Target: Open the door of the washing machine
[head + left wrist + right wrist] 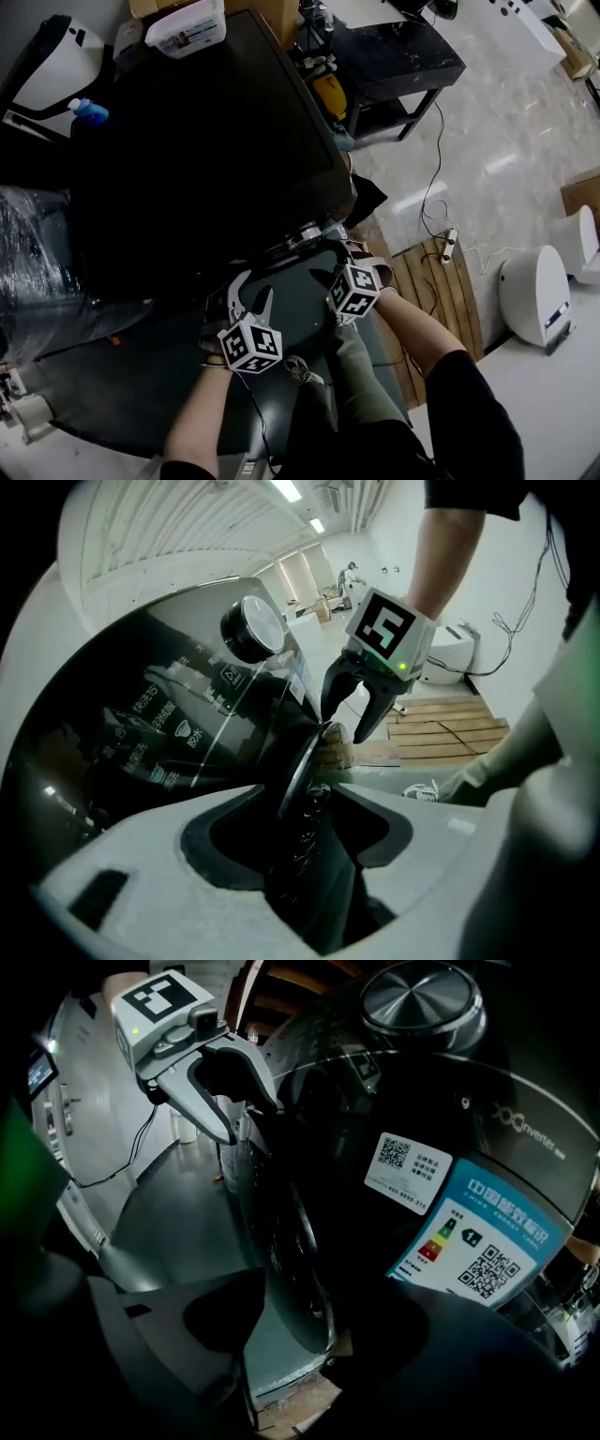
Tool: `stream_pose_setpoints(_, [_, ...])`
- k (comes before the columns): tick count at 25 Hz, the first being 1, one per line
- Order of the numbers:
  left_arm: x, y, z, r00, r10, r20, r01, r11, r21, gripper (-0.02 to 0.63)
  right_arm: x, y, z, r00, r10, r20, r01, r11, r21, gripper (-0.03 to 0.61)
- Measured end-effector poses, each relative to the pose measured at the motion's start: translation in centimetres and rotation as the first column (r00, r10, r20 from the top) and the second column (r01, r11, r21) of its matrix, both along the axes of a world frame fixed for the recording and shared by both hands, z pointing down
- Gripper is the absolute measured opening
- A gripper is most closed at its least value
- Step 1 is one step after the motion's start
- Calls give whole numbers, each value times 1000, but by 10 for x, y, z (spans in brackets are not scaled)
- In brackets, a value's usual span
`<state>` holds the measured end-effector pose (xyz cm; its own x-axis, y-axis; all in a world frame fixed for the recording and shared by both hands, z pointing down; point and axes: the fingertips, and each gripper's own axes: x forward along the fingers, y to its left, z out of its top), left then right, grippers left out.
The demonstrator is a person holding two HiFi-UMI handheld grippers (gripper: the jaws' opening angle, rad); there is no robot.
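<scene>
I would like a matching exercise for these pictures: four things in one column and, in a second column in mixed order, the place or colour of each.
Things:
1. knob
2. power strip
3. energy label
4. door's edge

Places or colours:
A. blue, with a QR code
B. between the open jaws of the left gripper
C. silver and round
D. on the wooden pallet

Pairs: 1-C, 2-D, 3-A, 4-B.
</scene>
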<state>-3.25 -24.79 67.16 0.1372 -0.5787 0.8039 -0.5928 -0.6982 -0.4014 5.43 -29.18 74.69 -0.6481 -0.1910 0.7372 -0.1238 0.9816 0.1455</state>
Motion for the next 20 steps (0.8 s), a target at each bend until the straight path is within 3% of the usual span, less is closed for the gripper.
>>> stream_pose_setpoints(8, [0, -8, 7, 999, 22, 40, -23, 1000, 13, 215, -17, 1, 4, 995, -94, -14, 94, 993, 64, 197])
stream_pose_setpoints(12, [1, -9, 9, 996, 42, 74, -45, 998, 39, 213, -16, 0, 7, 996, -87, -28, 90, 989, 118, 195])
stream_pose_setpoints(14, [1, -11, 7, 996, 35, 84, -40, 998, 50, 191, -16, -3, 8, 997, -69, -40, 74, 988, 138, 160])
stream_pose_setpoints(15, [0, -12, 6, 996, 27, 85, -32, 998, 51, 166, -17, -4, 8, 997, -60, -43, 65, 988, 141, 161])
stream_pose_setpoints(20, [-1, -11, 6, 996, 12, 84, -15, 999, 35, 156, -18, -3, 8, 998, -39, -42, 44, 991, 129, 156])
